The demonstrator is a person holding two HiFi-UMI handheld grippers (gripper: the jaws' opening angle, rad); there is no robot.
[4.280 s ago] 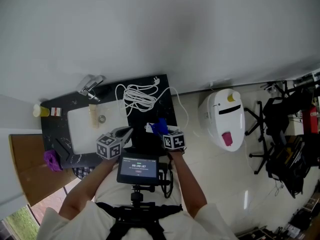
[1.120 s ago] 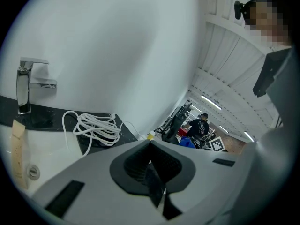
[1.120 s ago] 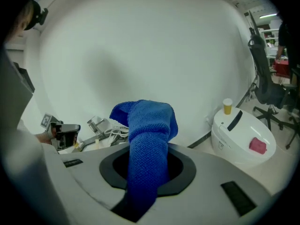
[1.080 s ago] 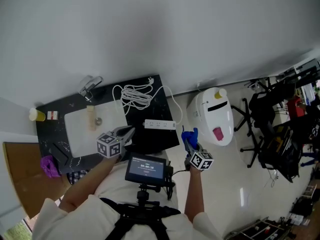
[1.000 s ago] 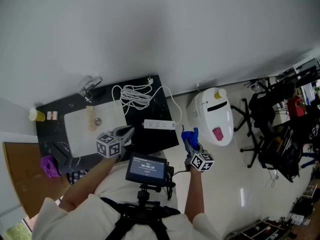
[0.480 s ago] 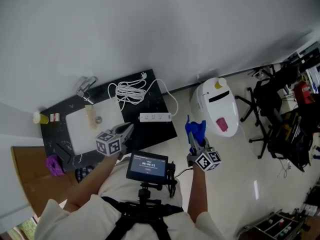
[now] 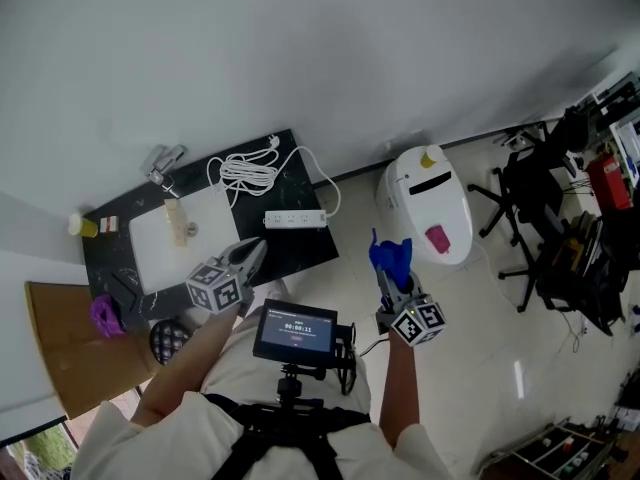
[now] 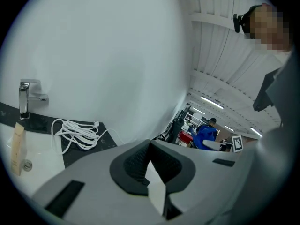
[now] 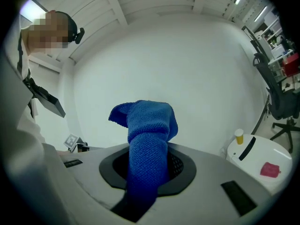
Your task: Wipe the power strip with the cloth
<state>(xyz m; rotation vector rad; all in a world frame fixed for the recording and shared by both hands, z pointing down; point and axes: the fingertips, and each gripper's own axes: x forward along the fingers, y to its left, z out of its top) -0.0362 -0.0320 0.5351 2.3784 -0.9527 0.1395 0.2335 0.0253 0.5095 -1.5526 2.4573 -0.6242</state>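
Two hand-held grippers (image 7: 256, 248) (image 7: 389, 279), one clamped cloth (image 7: 392, 254)

The right gripper (image 7: 388, 274), jaws clamped on the blue cloth (image 7: 391, 255), left the power strip (image 7: 295, 218) and swung over the floor to the strip's 4 o'clock, leaving the strip uncovered on the counter (image 7: 300, 253).

No legible text or numbers.

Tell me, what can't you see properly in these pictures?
- Power strip: too small in the head view to show dirt or sockets.
- Purple thing: too small in the head view to name.
- Inside of the right gripper: the blue cloth covers it in the right gripper view.
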